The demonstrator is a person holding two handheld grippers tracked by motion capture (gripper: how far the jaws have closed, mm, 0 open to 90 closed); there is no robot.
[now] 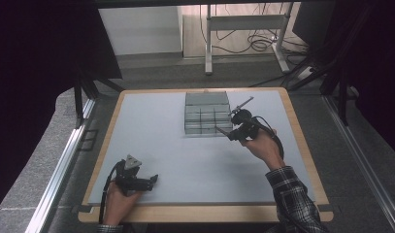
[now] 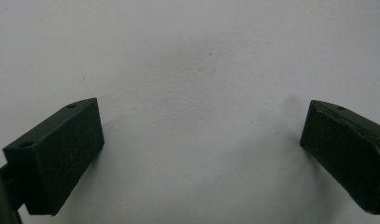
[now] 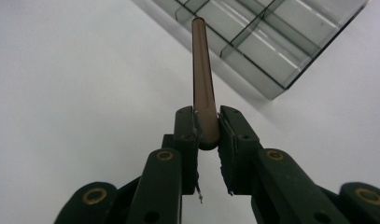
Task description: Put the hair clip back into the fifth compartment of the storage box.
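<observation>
My right gripper (image 1: 232, 135) (image 3: 207, 126) is shut on the thick end of a thin brown tapered stick (image 3: 202, 79) (image 1: 222, 131). The stick points ahead of the jaws, and its tip reaches the near corner of a clear compartment box (image 3: 271, 51) (image 1: 207, 115) at the table's centre back. The compartments that I can see hold nothing. Near the front left, my left gripper (image 1: 154, 179) (image 2: 201, 140) hangs low over the bare mat, jaws wide open with nothing between them.
A pale grey mat (image 1: 185, 160) covers the wooden table (image 1: 302, 141). Beyond the far edge stand a desk frame (image 1: 243, 34) and loose cables on the floor. Dark curtains close both sides.
</observation>
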